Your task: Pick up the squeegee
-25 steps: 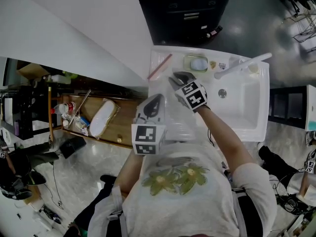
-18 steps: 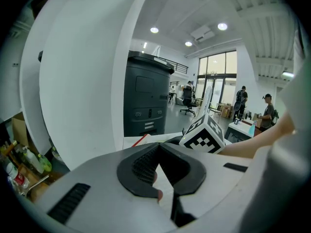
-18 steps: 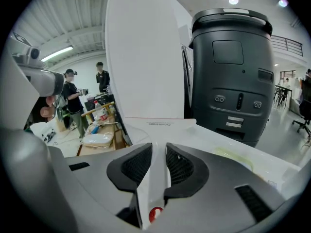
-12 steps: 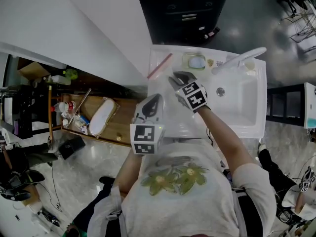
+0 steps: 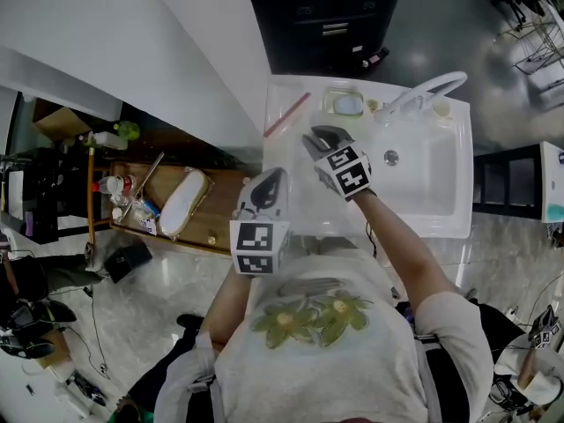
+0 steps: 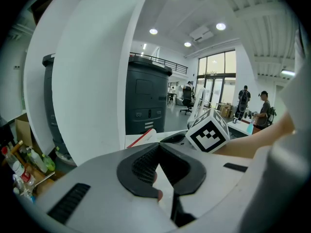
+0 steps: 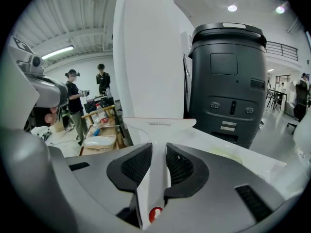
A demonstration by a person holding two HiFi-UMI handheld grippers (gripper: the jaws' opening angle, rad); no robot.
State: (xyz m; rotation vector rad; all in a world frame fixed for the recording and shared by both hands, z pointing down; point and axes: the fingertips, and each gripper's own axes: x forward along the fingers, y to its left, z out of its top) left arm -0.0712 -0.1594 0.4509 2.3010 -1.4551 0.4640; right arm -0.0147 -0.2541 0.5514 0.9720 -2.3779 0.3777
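Note:
The squeegee (image 7: 158, 124) is white, with a wide blade across the far end of a flat handle. My right gripper (image 7: 159, 147) is shut on that handle, pads pressed against both sides. In the head view the right gripper (image 5: 319, 137) hovers over the sink's left side, and the squeegee's red-edged blade (image 5: 286, 115) points toward the back left corner. My left gripper (image 5: 273, 179) hangs nearer the person, at the sink's front left. Its own view shows the left gripper (image 6: 158, 147) with tips meeting and nothing held, the squeegee (image 6: 141, 137) beyond it.
A white sink (image 5: 423, 192) has a curved faucet (image 5: 423, 91) and a soap dish (image 5: 349, 104) along its back rim. A tall dark bin (image 7: 228, 81) stands behind it, beside a white wall. A wooden shelf (image 5: 189, 227) with bottles sits to the left.
Both grippers have drifted a little over the sink, the right one lifting slightly with the squeegee. The grip looks the same.

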